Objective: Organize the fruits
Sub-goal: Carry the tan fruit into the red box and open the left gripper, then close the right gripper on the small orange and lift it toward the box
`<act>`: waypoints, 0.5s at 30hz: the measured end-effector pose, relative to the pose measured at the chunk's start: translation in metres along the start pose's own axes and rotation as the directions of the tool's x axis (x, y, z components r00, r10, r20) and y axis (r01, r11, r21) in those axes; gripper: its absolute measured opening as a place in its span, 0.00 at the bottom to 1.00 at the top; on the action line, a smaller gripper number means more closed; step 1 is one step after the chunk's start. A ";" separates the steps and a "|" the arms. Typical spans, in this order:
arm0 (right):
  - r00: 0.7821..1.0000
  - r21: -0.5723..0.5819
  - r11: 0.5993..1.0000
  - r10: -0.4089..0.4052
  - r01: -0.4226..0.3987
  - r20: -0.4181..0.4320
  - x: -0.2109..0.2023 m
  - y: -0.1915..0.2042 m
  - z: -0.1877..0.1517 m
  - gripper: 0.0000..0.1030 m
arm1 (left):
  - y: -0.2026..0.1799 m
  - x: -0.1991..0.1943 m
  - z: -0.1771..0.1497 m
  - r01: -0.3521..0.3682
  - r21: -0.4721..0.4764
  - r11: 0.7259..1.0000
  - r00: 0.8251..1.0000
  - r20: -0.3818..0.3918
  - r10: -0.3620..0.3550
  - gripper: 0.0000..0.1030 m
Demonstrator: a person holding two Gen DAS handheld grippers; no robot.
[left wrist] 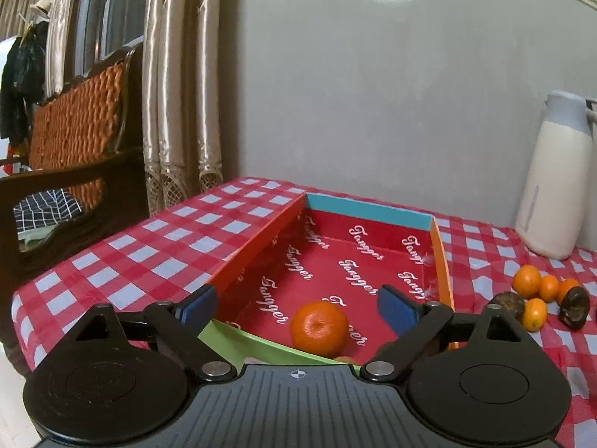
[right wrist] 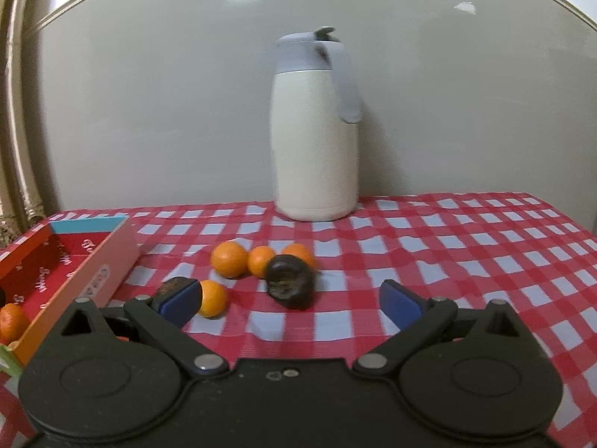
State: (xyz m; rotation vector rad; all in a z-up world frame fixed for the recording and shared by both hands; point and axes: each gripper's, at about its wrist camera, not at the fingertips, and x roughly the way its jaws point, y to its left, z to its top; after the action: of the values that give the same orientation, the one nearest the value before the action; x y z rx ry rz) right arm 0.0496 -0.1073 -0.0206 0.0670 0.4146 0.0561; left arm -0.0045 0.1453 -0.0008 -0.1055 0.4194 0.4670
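Observation:
A red box with coloured rims lies on the checked tablecloth. One orange rests on its floor at the near end. My left gripper hangs open over that end, its blue pads clear of the orange. To the right of the box, small oranges and a dark wrinkled fruit are clustered on the cloth. My right gripper stands open just in front of them and holds nothing. Its left finger partly hides a second dark fruit, and another orange sits beside that finger.
A cream thermos jug with a grey lid stands against the wall behind the fruit. Bare cloth stretches to the right of the cluster. Left of the table are a wooden chair with an orange cushion and curtains.

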 end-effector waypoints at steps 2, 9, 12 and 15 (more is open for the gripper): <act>1.000 -0.008 1.000 0.016 -0.016 -0.003 0.002 0.007 0.000 0.99 | 0.007 -0.001 0.001 -0.010 -0.008 1.000 1.000 -0.002 0.010 0.89; 0.997 -0.041 0.997 0.070 -0.071 -0.021 0.009 0.032 -0.001 0.97 | 0.037 0.000 0.002 -0.061 -0.048 0.997 0.998 0.002 0.061 0.89; 0.995 -0.045 0.994 0.096 -0.098 -0.042 0.014 0.043 -0.002 0.93 | 0.046 0.000 0.001 -0.083 -0.048 0.995 0.997 0.002 0.083 0.89; 0.990 -0.045 0.991 0.122 -0.125 -0.076 0.021 0.054 -0.005 0.83 | 0.056 0.001 0.001 -0.100 -0.048 0.994 0.995 0.003 0.100 0.89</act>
State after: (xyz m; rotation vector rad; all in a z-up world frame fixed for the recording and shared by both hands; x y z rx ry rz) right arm 0.0642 -0.0517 -0.0293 0.0413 0.4813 0.1913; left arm -0.0292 0.1953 -0.0004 -0.1295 0.4097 0.5756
